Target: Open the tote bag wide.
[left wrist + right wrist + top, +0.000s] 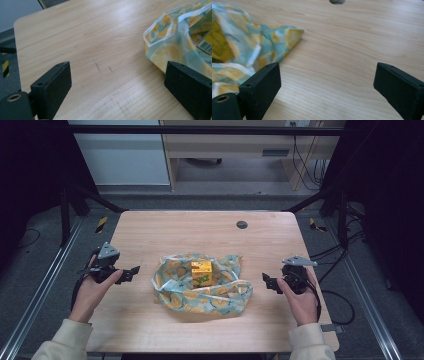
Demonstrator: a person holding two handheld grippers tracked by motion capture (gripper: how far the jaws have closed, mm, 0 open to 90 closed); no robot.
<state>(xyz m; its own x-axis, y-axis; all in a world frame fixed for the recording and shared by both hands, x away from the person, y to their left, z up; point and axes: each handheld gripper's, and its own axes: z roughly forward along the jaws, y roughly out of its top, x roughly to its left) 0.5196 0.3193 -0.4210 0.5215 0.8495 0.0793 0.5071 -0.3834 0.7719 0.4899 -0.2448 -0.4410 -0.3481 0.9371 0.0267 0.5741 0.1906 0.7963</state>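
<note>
A pale rectangular wooden table with rounded corners is seen from the high view, set inside a dark metal frame over a grey floor, with a small round grey grommet let into its far side. Near the middle of the tabletop a crumpled cloth printed with yellow lemon slices on a blue-green ground and edged in white is spread, its edges gathered up loosely around the centre. On this cloth a small yellow cardboard box with green markings is stood upright, uncovered from above. The cloth is flanked by two hand-held black two-jaw grippers, each carried low over the wood and pointed inward at it. The left gripper, topped by a grey three-cornered plate, is held just beside the left edge of the cloth; in the left gripper view its jaws are seen spread wide with bare wood between them, and the cloth is seen beyond the right-hand jaw, a barcode label of the box being visible at the frame edge. The right gripper is held near the right edge of the cloth but apart from it; in the right gripper view its jaws are likewise spread wide over bare wood, nothing being gripped, with a corner of the cloth lying ahead and to the left and the grommet at the top edge.
</note>
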